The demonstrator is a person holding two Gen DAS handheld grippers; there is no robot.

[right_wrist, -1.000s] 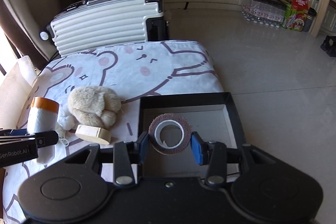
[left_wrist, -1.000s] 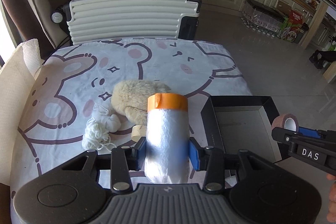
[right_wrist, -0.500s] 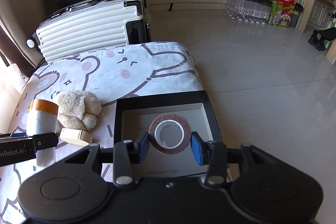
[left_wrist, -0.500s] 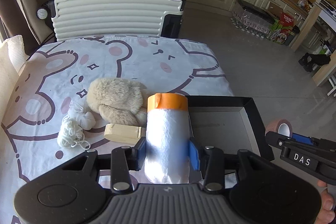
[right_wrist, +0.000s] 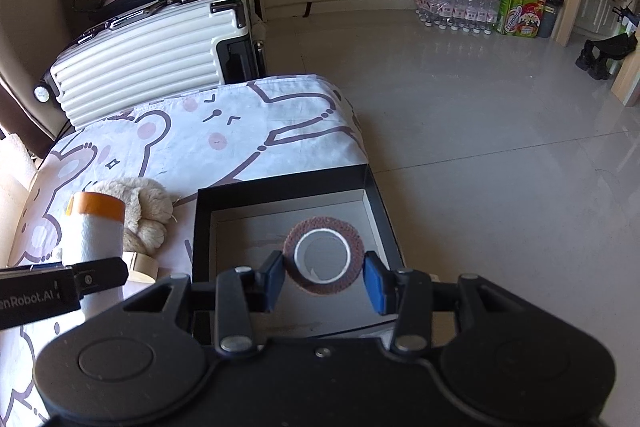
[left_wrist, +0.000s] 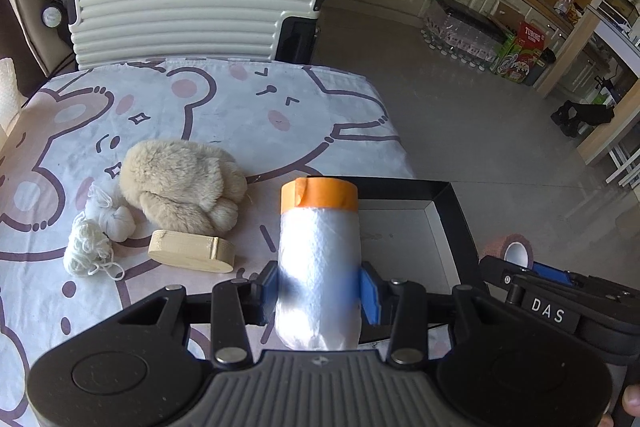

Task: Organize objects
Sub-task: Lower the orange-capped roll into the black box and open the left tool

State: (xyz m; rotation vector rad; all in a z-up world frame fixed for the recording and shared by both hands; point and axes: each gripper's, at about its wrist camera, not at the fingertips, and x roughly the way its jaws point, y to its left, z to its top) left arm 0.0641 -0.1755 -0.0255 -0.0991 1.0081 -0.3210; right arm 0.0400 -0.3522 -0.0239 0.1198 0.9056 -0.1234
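Observation:
My left gripper (left_wrist: 320,291) is shut on a white film roll with an orange tape end (left_wrist: 319,251), held upright above the table near the left wall of the black box (left_wrist: 456,223). My right gripper (right_wrist: 323,279) is shut on a brown tape roll (right_wrist: 348,277), which hangs over the inside of the black box (right_wrist: 280,191). In the right wrist view the film roll (right_wrist: 96,227) and the left gripper's finger show at the left. The tape roll (left_wrist: 508,251) shows at the right of the left wrist view.
A beige plush toy (left_wrist: 180,183), a beige oval block (left_wrist: 192,251), a white cloth bundle (left_wrist: 114,219) and a tangle of white string (left_wrist: 86,251) lie on the bear-print cloth (left_wrist: 240,107). A white suitcase (left_wrist: 192,11) stands behind the table. Tiled floor lies to the right.
Both grippers have shifted to the right with their rolls. The film roll now stands closer to the box, and the tape roll hangs further over the box's inside.

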